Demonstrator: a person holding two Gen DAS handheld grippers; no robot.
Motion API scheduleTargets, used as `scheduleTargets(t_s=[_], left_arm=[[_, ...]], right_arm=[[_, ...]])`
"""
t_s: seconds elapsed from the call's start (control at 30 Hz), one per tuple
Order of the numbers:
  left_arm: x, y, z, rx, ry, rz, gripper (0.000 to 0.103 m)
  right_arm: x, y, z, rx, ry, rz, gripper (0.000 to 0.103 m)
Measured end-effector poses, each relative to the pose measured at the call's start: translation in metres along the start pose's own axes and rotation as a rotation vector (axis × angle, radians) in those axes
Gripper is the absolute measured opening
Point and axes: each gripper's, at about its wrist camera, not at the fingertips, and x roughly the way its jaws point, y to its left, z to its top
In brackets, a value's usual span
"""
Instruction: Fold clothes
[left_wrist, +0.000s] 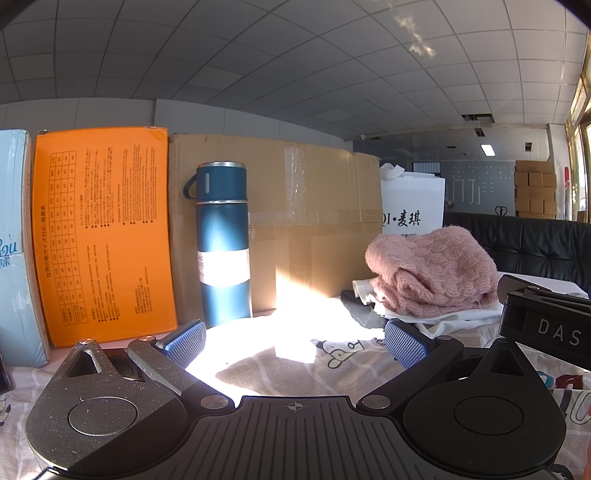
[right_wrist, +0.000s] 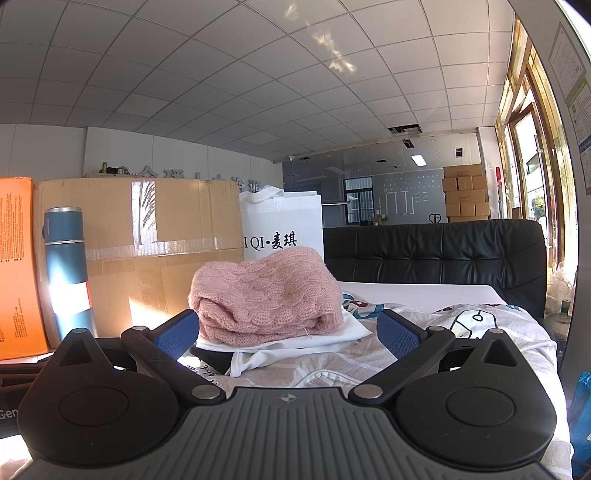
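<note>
Nearby, folded pink sweater (right_wrist: 264, 295) atop whites (right_wrist: 347, 326)

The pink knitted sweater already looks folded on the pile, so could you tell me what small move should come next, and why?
Probably lower the open right gripper onto the cartoon-print garment spread flat below it. The pink knitted sweater sits folded on white clothes, and neither gripper holds anything.

Fuzzy cable-knit pink sweater (right_wrist: 264, 295), matt corrugated cardboard box (left_wrist: 314, 221), satin-metal blue flask (left_wrist: 221, 240).
</note>
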Motion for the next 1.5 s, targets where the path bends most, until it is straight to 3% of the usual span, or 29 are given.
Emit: scheduleTargets(t_s=[1.07, 1.5], left_arm=[[-0.001, -0.001, 0.001, 0.0, -0.004, 0.003, 0.103], [-0.027, -0.002, 0.004, 0.009, -0.157, 0.069, 0.103]], right_arm=[[-0.001, 0.0, 0.0, 0.001, -0.002, 0.005, 0.103], [-0.013, -0.008, 0.003, 0.077, -0.091, 0.067, 0.103]])
